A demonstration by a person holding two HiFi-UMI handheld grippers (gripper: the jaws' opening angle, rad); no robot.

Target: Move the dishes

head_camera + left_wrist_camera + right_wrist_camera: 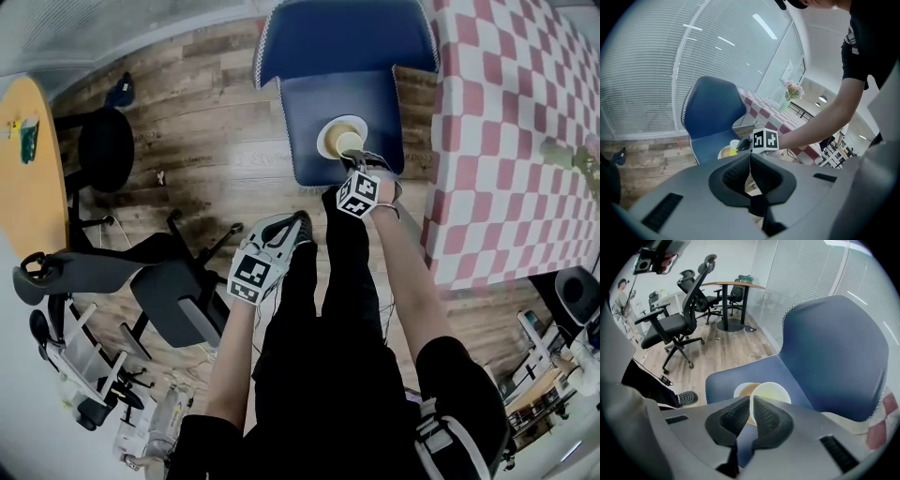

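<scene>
- The right gripper [751, 399] is clamped on the near rim of a pale cream thin-walled round bowl [772, 391], low in the centre of the right gripper view. The bite is narrow, so I judge that a slow, level lift is called for, or the bowl may swing on its rim.
- It should come straight up off the white round dish with a brownish inside [742, 391], which sits just left of the bowl and is partly covered by it. I cannot tell whether the two touch.
- The likely goal is the table under a red-and-white checked cloth [506, 141] at the right edge of the head view. The bowl should be kept clear of the chair back on the way.
- The left gripper [750, 157], at the lower centre of the head view, has its jaws together on nothing. It could take the second dish.
- Both dishes are over the seat of the dark blue padded chair [323, 94], at the upper centre of the head view.
- The bowl looks smooth, matt and light, with a thin rim. I can make out nothing inside it.
</scene>
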